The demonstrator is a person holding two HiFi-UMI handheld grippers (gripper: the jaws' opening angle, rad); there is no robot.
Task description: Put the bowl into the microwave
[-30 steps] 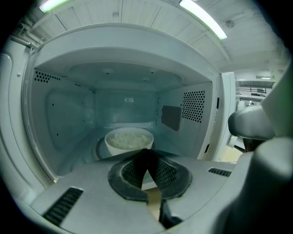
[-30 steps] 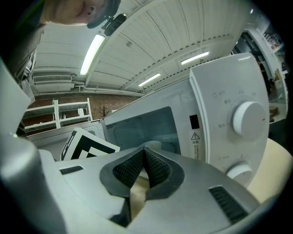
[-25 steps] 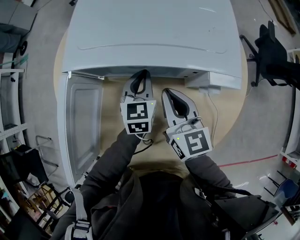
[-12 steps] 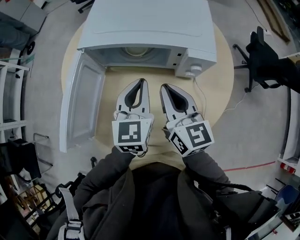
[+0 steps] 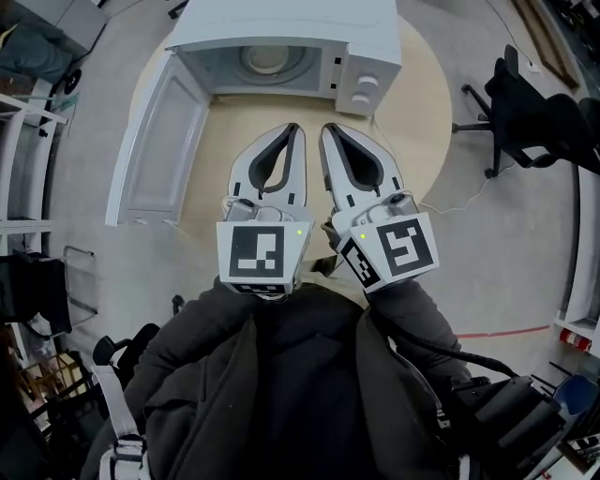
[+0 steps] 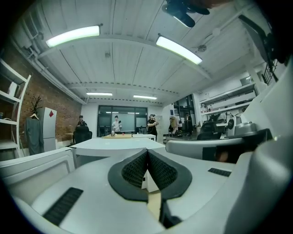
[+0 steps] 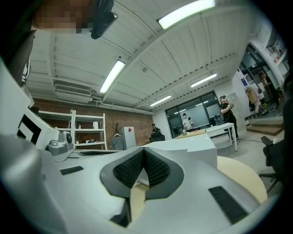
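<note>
My left gripper (image 5: 292, 129) and right gripper (image 5: 327, 129) both keep their fingers clenched on nothing. Beyond them the bowl (image 5: 267, 60) sits inside the microwave (image 5: 281, 23), whose door (image 5: 159, 141) is open, on a round counter (image 5: 417, 131) above a grey floor (image 5: 525, 253).

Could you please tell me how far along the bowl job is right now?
It looks nearly done: what seems to be the bowl sits inside the microwave. Nothing is in hand: the left gripper and right gripper are both shut and empty, short of the opening. Left, if wanted: the door stands open and could be closed.
</note>
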